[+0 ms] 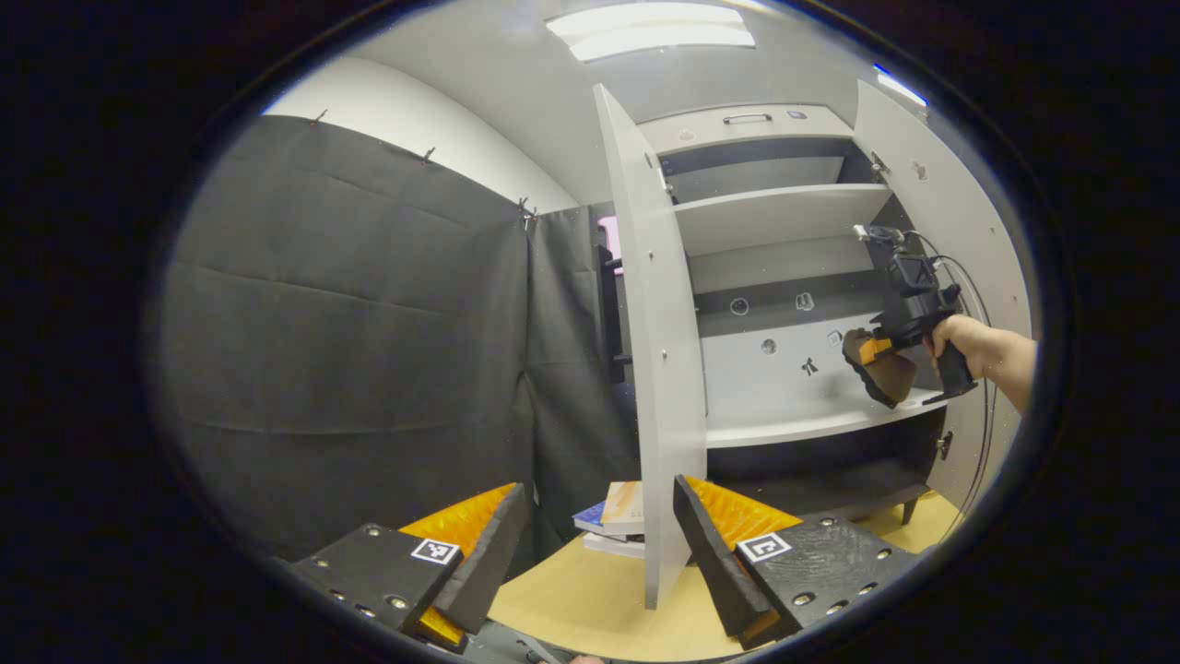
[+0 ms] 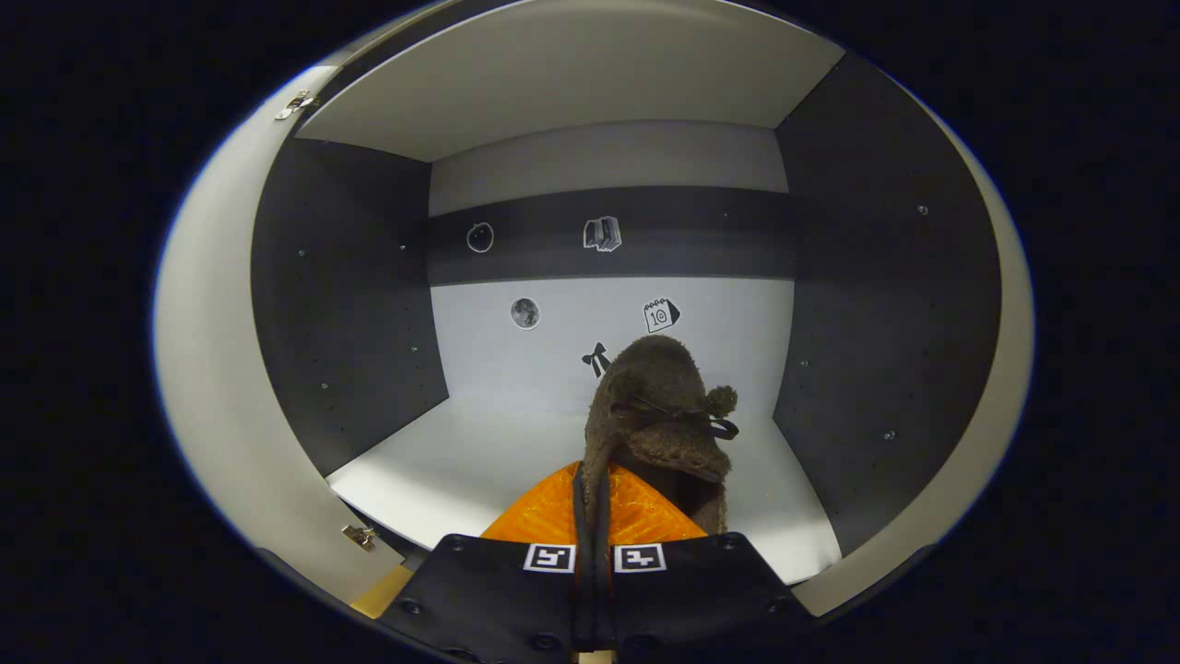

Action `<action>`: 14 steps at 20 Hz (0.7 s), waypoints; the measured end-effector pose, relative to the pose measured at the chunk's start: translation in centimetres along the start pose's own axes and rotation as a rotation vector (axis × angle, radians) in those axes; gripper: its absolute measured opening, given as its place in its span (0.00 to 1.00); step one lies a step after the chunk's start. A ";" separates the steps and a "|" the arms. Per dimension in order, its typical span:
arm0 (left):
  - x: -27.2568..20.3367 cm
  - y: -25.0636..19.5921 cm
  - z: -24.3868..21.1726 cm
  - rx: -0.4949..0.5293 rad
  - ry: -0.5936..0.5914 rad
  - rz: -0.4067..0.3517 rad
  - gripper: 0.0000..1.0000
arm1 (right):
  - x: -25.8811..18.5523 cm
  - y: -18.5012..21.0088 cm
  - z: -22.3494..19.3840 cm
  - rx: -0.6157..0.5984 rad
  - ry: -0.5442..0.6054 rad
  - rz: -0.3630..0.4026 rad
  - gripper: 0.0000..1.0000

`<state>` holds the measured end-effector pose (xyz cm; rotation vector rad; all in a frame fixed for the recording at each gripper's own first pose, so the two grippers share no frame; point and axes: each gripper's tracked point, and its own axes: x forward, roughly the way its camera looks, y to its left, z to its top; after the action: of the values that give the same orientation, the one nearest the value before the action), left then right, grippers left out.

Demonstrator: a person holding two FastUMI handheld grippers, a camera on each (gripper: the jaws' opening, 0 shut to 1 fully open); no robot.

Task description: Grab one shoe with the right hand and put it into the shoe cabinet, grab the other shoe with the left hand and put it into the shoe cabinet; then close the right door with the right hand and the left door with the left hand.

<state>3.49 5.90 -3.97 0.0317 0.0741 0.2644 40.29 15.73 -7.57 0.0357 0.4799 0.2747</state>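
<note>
Both doors of the shoe cabinet point(image 1: 784, 277) stand open as I work, the left door point(image 1: 659, 369) edge-on in my left gripper view and the right door point(image 1: 959, 240) swung out on the far side. My right gripper point(image 2: 590, 516) has its fingers pressed together on the edge of a brown fuzzy shoe point(image 2: 659, 424), with only a thin slit between them where the material is pinched. From the right gripper view the shoe hangs in front of me over the pale shelf point(image 2: 479, 452) of the middle compartment, its toe pointing toward the back panel, where a few small stickers point(image 2: 599, 233) are stuck. I cannot tell from here whether the sole is touching the shelf. In the left gripper view I see the same shoe point(image 1: 880, 373) farther off, tilted, held at the front right part of that shelf point(image 1: 793, 424), with my right hand point(image 1: 949, 337) wrapped around the handle of the right gripper point(image 1: 867, 349) and my forearm reaching in past the right door. My left gripper point(image 1: 599, 544) is spread wide and carries nothing; it hangs low in front of the left door, over the tan floor point(image 1: 590, 609). Just beyond its fingers a small stack of books point(image 1: 613, 521) lies on the floor beside the foot of the left door.
</note>
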 end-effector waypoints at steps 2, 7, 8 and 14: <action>0.1 0.2 -0.3 0.001 0.006 0.014 0.87 | 1.7 -0.3 -0.6 0.000 0.033 -0.018 0.01; -0.5 0.0 -0.9 -0.018 0.021 -0.006 0.93 | 2.8 -0.3 -0.9 -0.007 0.039 -0.044 0.06; -0.6 -0.1 -1.1 -0.019 0.023 -0.014 0.93 | 2.7 -0.2 -0.7 -0.017 0.029 -0.046 0.12; -0.3 -2.9 -2.1 0.017 0.045 -0.115 0.93 | -2.4 0.7 0.4 -0.061 -0.095 -0.026 1.00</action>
<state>3.82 3.08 -6.20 0.0385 0.1221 0.1500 38.28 15.77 -6.09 -0.0170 0.3773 0.2610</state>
